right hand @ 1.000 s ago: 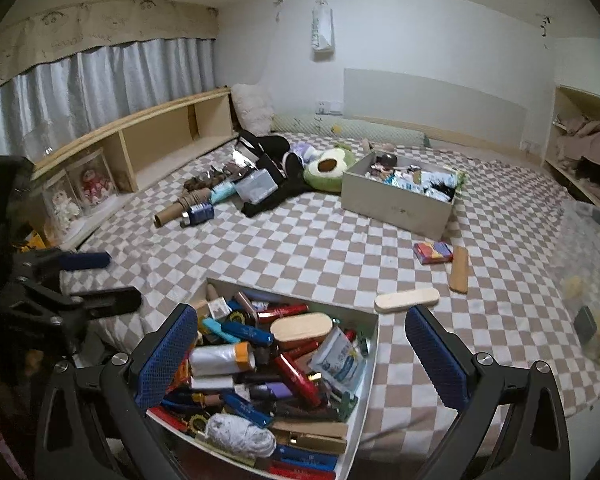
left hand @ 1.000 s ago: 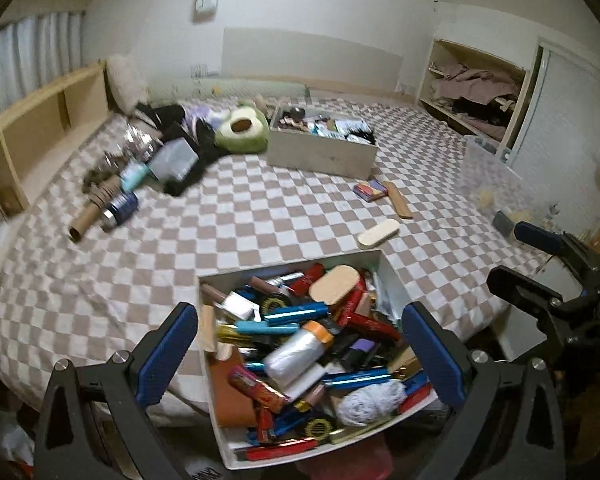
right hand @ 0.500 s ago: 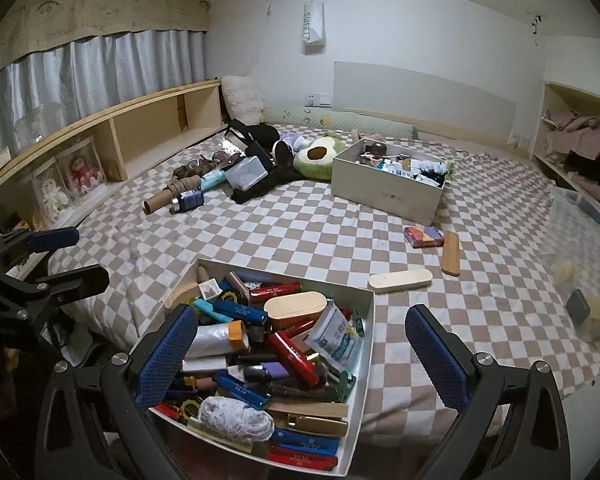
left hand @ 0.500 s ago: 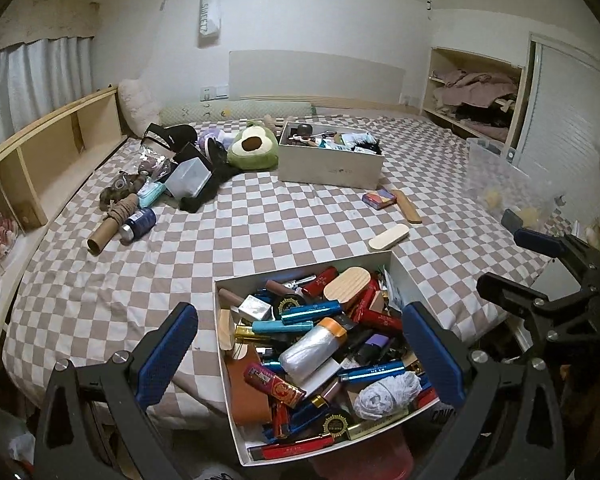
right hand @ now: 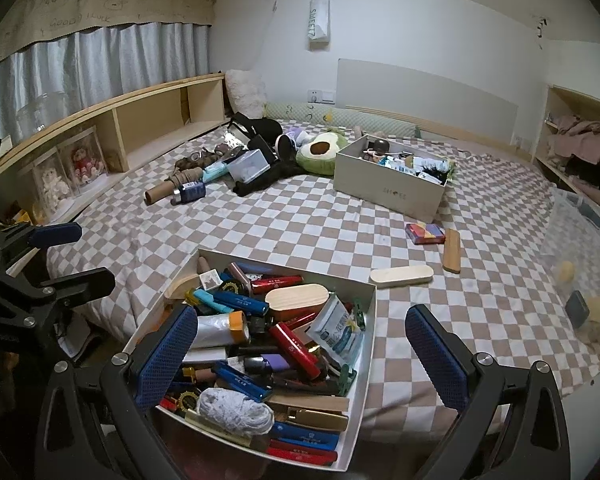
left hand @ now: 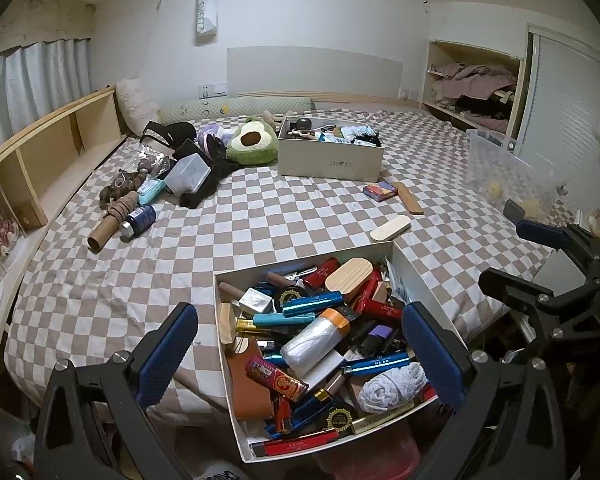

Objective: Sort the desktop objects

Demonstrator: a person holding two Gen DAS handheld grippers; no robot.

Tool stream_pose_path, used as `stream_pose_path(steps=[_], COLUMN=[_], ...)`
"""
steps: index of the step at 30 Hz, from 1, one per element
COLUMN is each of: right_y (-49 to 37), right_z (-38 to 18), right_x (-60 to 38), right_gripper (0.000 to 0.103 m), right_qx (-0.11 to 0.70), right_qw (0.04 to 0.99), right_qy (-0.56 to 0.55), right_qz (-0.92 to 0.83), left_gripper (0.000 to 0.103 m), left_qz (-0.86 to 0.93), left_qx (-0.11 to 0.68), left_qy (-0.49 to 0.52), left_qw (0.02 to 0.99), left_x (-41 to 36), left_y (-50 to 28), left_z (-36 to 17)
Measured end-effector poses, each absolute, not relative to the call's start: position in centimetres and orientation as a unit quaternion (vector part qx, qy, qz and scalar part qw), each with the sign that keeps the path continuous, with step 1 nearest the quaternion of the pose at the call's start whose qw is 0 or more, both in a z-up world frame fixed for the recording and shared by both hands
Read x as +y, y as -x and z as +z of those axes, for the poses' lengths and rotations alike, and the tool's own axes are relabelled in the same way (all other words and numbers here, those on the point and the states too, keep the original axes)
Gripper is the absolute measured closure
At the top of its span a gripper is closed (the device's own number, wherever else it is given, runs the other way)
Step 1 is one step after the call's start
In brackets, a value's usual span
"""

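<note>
A white box (left hand: pixel 414 276) full of pens, lighters, a yarn ball (left hand: pixel 392 384) and a wooden case (left hand: pixel 350 278) sits at the near edge of the checkered bed; it also shows in the right wrist view (right hand: pixel 370 320). My left gripper (left hand: pixel 300 354) hovers open and empty over the box. My right gripper (right hand: pixel 302 352) hovers open and empty over it too. A second beige box (left hand: pixel 330 162) of items stands further back. A wooden lid (left hand: pixel 390 227), a colourful card pack (left hand: pixel 379 191) and a wooden strip (left hand: pixel 410 199) lie loose between the boxes.
A pile of bags, an avocado plush (left hand: pixel 252 144), a cardboard tube (left hand: pixel 104 232) and a blue bottle (left hand: pixel 138 220) lies at the back left. A clear plastic bin (left hand: pixel 508 172) stands at the right. Wooden shelves (right hand: pixel 140 128) line the left side.
Both grippers have tilted and pulled back a little, so the box sits slightly further into view. Both stay open and empty. Nothing on the bed has moved.
</note>
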State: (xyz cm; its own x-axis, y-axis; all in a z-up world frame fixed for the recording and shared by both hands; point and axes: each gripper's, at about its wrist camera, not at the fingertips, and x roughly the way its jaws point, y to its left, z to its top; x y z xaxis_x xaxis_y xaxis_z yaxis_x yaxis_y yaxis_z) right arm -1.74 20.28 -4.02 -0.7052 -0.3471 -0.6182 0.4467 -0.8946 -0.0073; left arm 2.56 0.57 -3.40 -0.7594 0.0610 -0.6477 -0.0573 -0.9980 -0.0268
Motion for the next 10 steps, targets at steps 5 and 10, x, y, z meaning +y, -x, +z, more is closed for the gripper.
stream_pose_path(steps=[5, 10], right_y=[1.76, 1.78], right_z=[-4.12, -4.21], right_x=[20.23, 20.16], right_gripper=[0.0, 0.0], right_qx=[0.081, 0.083], right_qw=[0.215, 0.214], right_qy=[-0.32, -0.321], right_qz=[-0.919, -0.919], left_gripper=[0.0, 0.0], left_qz=[0.937, 0.939], left_qx=[0.003, 0.002], left_qy=[0.347, 0.342], left_qw=[0.028, 0.034], left_x=[0.91, 0.95], left_y=[-2.59, -2.75], left_z=[-3.67, -3.61])
